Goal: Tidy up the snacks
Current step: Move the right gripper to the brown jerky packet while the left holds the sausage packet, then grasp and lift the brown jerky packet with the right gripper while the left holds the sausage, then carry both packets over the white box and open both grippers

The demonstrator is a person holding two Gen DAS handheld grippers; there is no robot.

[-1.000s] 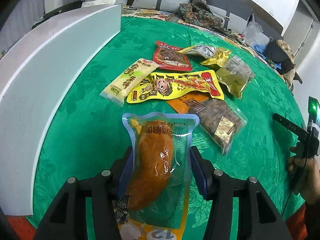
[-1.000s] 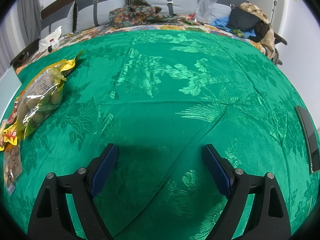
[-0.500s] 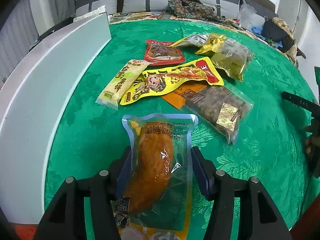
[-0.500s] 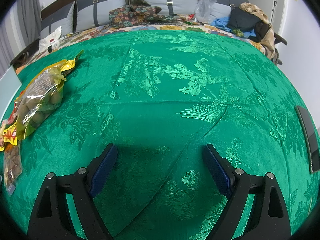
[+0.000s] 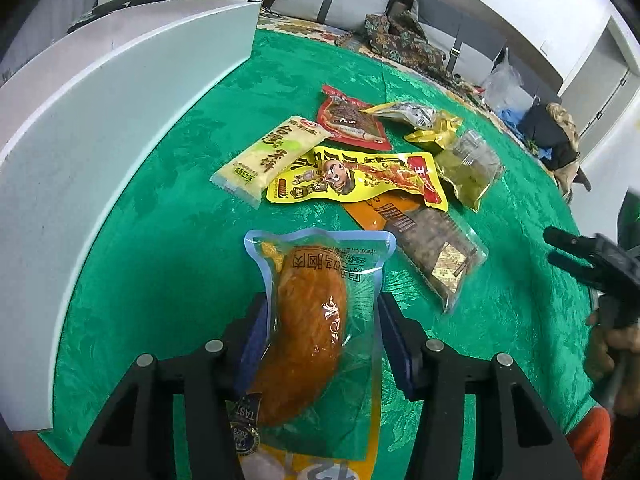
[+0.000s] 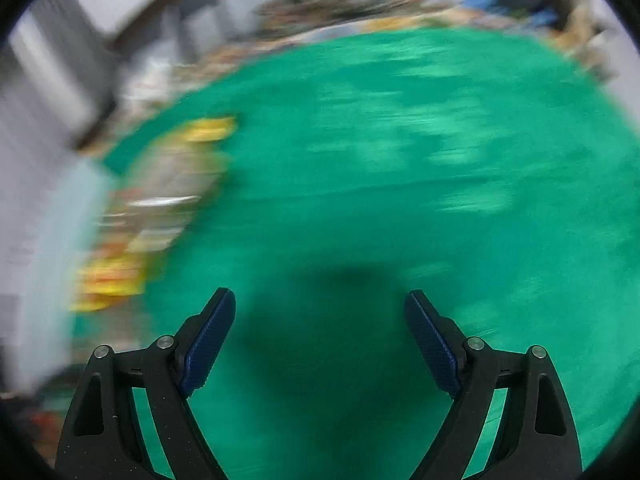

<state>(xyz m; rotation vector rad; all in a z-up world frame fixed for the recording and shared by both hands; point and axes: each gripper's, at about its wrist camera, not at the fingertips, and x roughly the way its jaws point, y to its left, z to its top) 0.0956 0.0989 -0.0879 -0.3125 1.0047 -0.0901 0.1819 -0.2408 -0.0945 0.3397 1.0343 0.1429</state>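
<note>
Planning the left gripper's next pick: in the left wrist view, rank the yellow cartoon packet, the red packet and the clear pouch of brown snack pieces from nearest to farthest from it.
1. Clear pouch of brown snack pieces, right of the left gripper, nearest.
2. Yellow cartoon packet, ahead, mid-table.
3. Red packet, behind the yellow one, farthest.

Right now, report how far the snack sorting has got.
Nothing looks sorted yet. In hand: the left gripper is shut on the clear sausage pouch. Left: the yellow cartoon packet, red packet and others lie loose on the green cloth. The right gripper is open, empty.
</note>
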